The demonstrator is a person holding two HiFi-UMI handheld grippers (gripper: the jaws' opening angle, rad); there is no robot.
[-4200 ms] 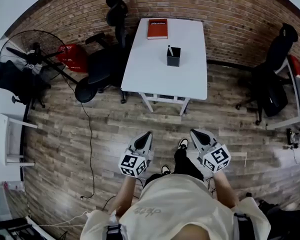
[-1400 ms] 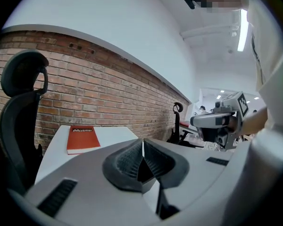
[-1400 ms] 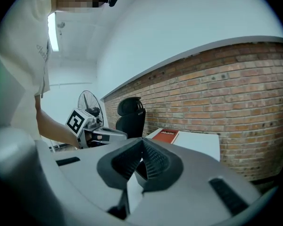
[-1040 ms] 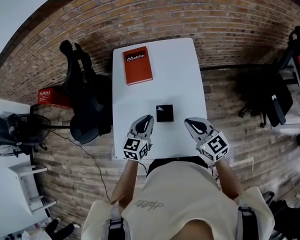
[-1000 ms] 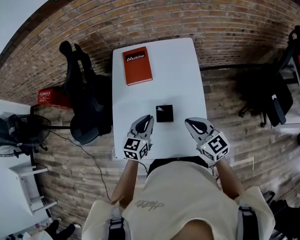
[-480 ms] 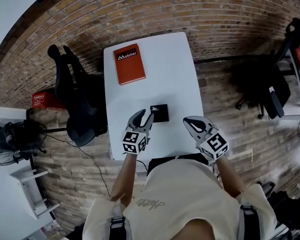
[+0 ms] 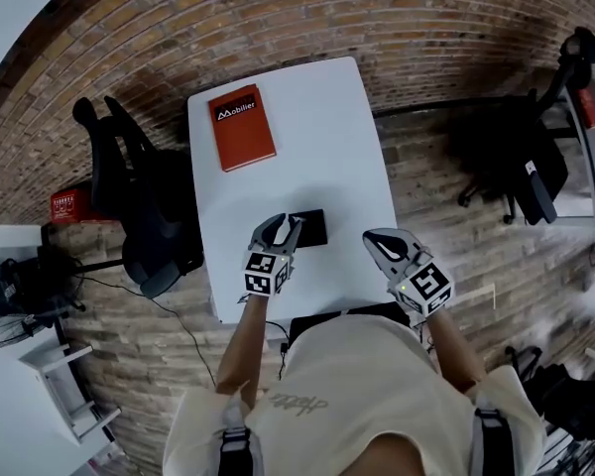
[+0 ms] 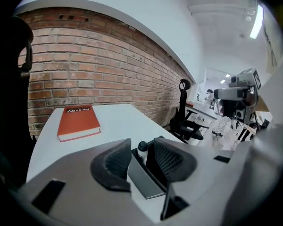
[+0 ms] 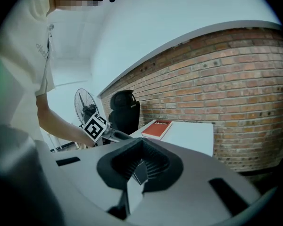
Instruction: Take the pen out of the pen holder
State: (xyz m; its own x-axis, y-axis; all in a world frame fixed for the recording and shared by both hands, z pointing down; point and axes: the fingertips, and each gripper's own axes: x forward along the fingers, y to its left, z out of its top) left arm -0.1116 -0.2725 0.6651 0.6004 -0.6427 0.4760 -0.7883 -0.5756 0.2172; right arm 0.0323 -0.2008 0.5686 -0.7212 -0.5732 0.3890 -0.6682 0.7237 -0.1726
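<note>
A black pen holder (image 7: 312, 229) stands on the white table (image 7: 347, 137) near its front edge. My left gripper (image 7: 287, 227) is at the holder's left rim. In the left gripper view its jaws (image 8: 142, 157) are open, having just been opening. The pen (image 8: 142, 148), white with a black cap, stands up between the pads, which do not press on it. The holder's dark wall (image 8: 151, 164) shows just behind it. My right gripper (image 7: 381, 244) hovers to the right of the holder above the table's front edge. It is apart from the holder, and its pads (image 9: 140, 166) are shut on nothing.
A red book (image 7: 242, 127) lies at the table's far left, also seen from the left gripper (image 8: 78, 122) and from the right gripper (image 9: 156, 128). Black office chairs stand left (image 7: 129, 196) and right (image 7: 521, 157) of the table. A brick wall runs behind it.
My left gripper has come forward and down to the pen holder, and its jaws have spread around the pen's top. The right gripper has barely moved.
</note>
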